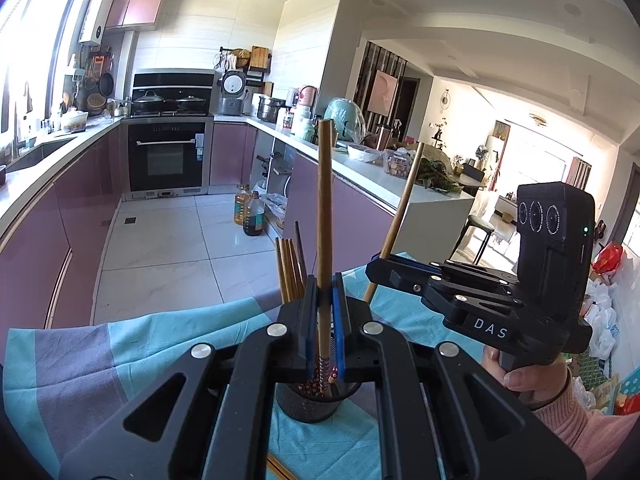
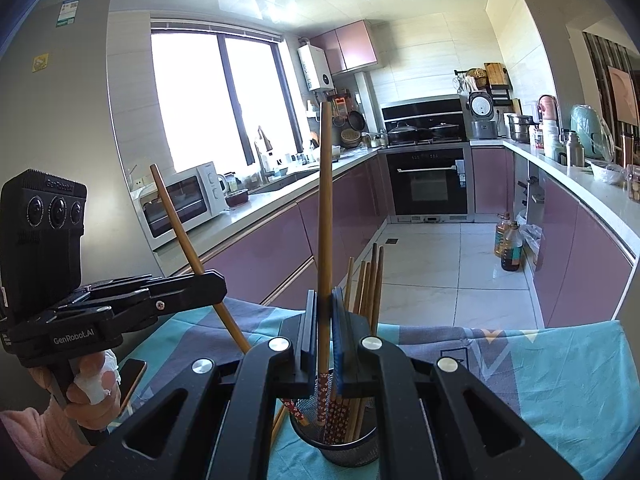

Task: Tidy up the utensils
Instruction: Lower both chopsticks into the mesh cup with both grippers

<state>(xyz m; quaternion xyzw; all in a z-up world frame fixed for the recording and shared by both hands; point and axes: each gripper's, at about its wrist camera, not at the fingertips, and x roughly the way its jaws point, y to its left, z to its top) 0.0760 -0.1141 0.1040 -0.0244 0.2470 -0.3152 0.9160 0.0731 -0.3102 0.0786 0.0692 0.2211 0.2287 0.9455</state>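
Two handheld grippers each clamp a single wooden chopstick above a black mesh holder (image 2: 344,436) standing on a table covered with a teal and grey-purple cloth (image 2: 560,380) in a kitchen with mauve cabinets. The left gripper (image 1: 325,320), seen from its own camera, has its blue-padded jaws pressed tight on an upright chopstick (image 1: 325,216) whose patterned lower end dips into the holder's mouth just below the jaws. The right gripper (image 2: 322,332) is likewise clenched on a near-vertical chopstick (image 2: 325,208), its patterned end hanging inside the holder among the others already there. Several more chopsticks (image 2: 368,284) stand bundled in the holder, leaning toward its far side just beside the right gripper's jaws. From the left camera, the right gripper appears to the right, gripped by a hand (image 1: 524,376) in a pink sleeve, its chopstick tilted across the jaws. From the right camera, the left gripper sits at the left, held by a hand (image 2: 90,392) with a white wrap on one finger. Two oil bottles (image 2: 509,246) stand on the tiled floor beyond.
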